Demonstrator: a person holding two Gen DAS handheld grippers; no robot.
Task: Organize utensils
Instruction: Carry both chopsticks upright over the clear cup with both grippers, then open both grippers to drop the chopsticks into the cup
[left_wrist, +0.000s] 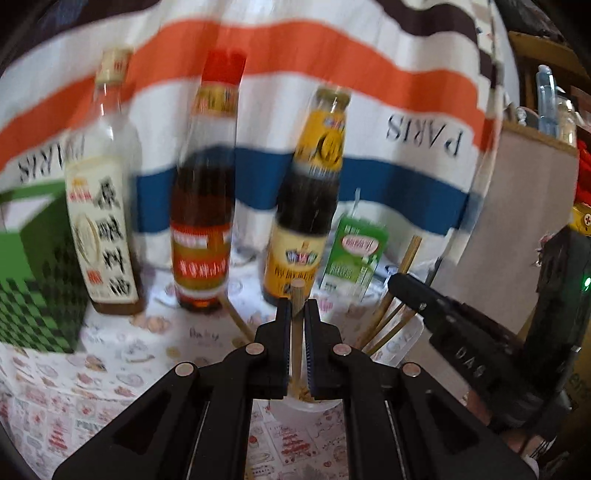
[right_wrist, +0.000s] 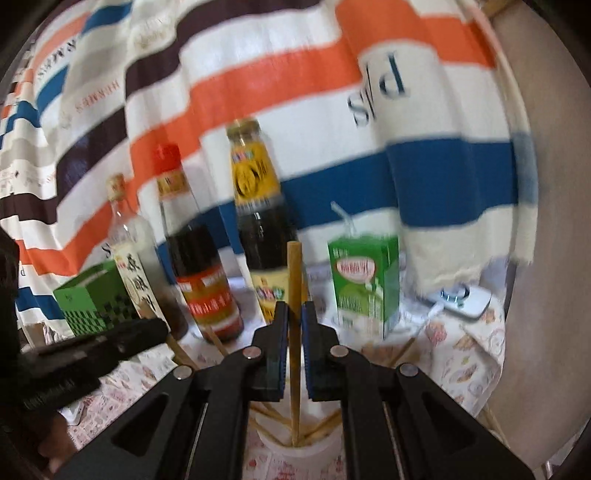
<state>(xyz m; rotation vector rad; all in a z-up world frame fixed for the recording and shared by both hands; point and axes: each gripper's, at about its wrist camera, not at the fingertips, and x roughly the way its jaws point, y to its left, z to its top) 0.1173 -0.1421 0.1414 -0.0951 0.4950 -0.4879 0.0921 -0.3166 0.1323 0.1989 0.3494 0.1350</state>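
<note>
Left wrist view: our left gripper (left_wrist: 295, 314) and right gripper (right_wrist: 294, 317) each pinch a chopstick (left_wrist: 296, 332), three bottles (left_wrist: 205, 206) crowding twelve o'clock.

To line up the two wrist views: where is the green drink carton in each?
Left wrist: green drink carton right of centre, beside the yellow-labelled bottle.
Right wrist: carton right of centre, right of that bottle.
Shared landmark: the blue stripe of the cloth behind.
</note>
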